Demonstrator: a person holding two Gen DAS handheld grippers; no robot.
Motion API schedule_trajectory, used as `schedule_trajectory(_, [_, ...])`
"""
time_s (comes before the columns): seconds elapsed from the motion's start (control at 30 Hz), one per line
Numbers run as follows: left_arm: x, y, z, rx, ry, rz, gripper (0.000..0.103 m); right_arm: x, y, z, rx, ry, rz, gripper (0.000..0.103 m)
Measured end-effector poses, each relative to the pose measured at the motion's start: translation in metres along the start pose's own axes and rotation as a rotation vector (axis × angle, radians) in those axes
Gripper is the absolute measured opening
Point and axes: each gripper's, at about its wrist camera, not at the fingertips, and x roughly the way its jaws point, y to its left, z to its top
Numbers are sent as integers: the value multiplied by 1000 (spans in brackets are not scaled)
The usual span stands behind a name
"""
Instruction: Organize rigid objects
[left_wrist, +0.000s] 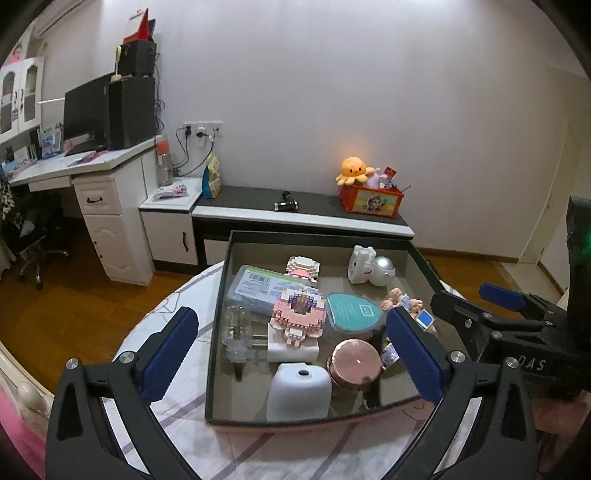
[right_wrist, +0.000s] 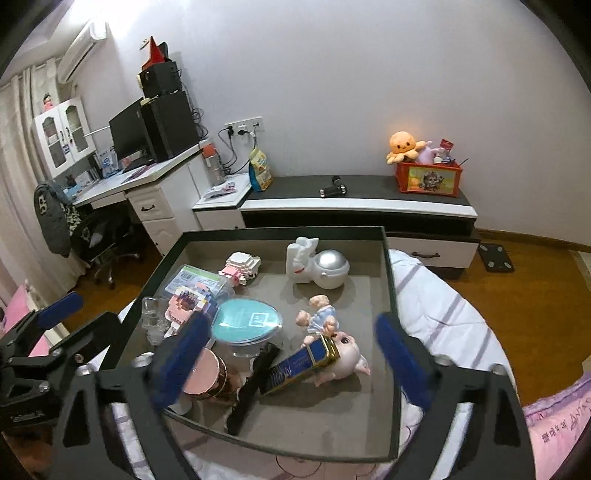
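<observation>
A dark shallow box (left_wrist: 221, 295) (right_wrist: 389, 295) sits on a round table with a striped cloth and holds several rigid objects: a pink block figure (left_wrist: 297, 314), a teal round lid (right_wrist: 245, 319), a rose-gold tin (left_wrist: 354, 360) (right_wrist: 207, 373), a white device (left_wrist: 299, 391), a blue-and-gold box (right_wrist: 303, 360), a pig doll (right_wrist: 343, 356), a silver ball (right_wrist: 332, 264). My left gripper (left_wrist: 291, 347) is open and empty above the box's near left part. My right gripper (right_wrist: 291, 354) is open and empty above the box's near side.
A low black-and-white cabinet (right_wrist: 354, 203) stands by the wall with an orange toy crate (right_wrist: 428, 177) and a small dumbbell (right_wrist: 332, 190). A desk (left_wrist: 81, 162) with a monitor is at left. Wooden floor surrounds the table. A pink pillow (right_wrist: 561, 428) lies at the right.
</observation>
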Motion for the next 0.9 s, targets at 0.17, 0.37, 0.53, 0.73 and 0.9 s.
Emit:
schedule_trajectory(0.17, [-25, -2, -5, 3, -25, 6, 103, -22, 3, -3, 10, -23, -2, 103])
schedule_trajectory(0.37, [-65, -9, -15, 27, -58, 3, 103, -56, 9, -9, 17, -58, 4, 103])
schedule_trajectory(0.53, [-102, -11, -26, 26, -93, 6, 103, -91, 14, -20, 21, -96, 3, 103])
schedule_trajectory(0.73, [-147, -16, -47, 14, -129, 21, 103, -135, 21, -38, 16, -137, -2, 103])
schedule_trajectory(0.9, [-174, -23, -64, 2, -138, 37, 103, -169, 28, -56, 7, -162, -3, 103])
